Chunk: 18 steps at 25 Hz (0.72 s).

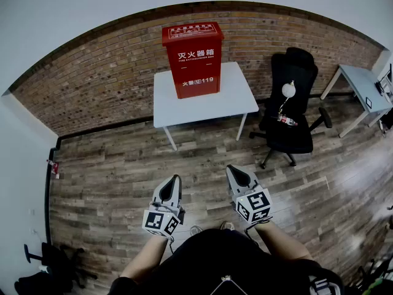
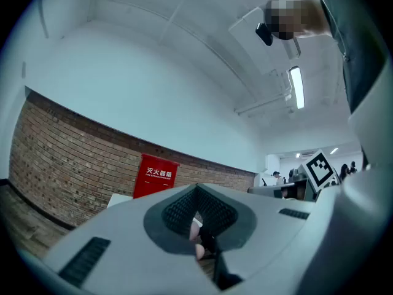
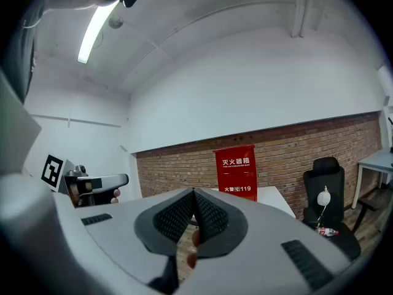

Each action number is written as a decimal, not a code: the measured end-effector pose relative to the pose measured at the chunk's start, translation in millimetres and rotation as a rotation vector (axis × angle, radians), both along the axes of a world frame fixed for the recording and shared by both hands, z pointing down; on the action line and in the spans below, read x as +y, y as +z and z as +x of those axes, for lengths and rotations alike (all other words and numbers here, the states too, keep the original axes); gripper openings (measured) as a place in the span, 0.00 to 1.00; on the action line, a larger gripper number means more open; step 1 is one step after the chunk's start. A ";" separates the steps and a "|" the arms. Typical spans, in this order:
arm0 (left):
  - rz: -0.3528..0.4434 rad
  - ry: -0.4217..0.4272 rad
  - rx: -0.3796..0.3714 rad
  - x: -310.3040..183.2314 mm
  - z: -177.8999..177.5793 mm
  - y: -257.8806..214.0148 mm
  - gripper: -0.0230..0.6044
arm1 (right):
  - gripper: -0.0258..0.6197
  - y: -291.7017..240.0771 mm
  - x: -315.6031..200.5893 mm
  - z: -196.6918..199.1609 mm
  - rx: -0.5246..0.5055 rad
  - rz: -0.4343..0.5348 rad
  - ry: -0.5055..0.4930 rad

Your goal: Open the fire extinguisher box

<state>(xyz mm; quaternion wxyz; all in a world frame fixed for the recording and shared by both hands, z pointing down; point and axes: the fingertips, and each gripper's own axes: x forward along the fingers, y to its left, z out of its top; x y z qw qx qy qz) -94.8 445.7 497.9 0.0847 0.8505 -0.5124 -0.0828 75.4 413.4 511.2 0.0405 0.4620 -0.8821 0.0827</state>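
A red fire extinguisher box (image 1: pixel 192 59) with white lettering stands upright on a white table (image 1: pixel 233 100) against the brick wall, its lid down. It also shows far ahead as the red box (image 2: pixel 155 176) in the left gripper view and the red box (image 3: pixel 236 170) in the right gripper view. My left gripper (image 1: pixel 172 186) and right gripper (image 1: pixel 236 175) are held side by side over the wooden floor, well short of the table. Both are shut with nothing between the jaws.
A black office chair (image 1: pixel 291 106) with a small white lamp and a bottle on it stands right of the table. A grey desk (image 1: pixel 363 91) is at the far right. Dark gear lies on the floor at the lower left (image 1: pixel 52 266).
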 end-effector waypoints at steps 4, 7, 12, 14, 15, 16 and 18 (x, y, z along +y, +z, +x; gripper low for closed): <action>0.000 0.002 -0.001 1.1 -3.9 2.6 0.11 | 0.07 2.6 2.2 -3.8 -0.005 -0.010 0.006; -0.001 0.002 -0.005 2.2 -7.8 1.5 0.11 | 0.07 2.3 2.4 -6.0 -0.010 -0.019 0.019; 0.002 -0.003 -0.011 4.4 -15.7 2.1 0.11 | 0.07 1.7 2.9 -9.2 -0.035 -0.022 0.034; -0.001 -0.005 -0.009 4.3 -18.8 2.3 0.11 | 0.07 1.4 3.0 -11.7 -0.044 -0.020 0.032; -0.002 -0.005 -0.009 4.1 -20.6 2.4 0.11 | 0.07 1.3 2.9 -13.7 -0.045 -0.018 0.031; -0.003 -0.003 -0.009 4.0 -22.8 2.5 0.11 | 0.07 1.1 2.9 -16.4 -0.044 -0.018 0.030; -0.001 0.003 -0.010 4.1 -28.3 2.2 0.11 | 0.07 1.2 2.8 -23.5 -0.044 -0.022 0.031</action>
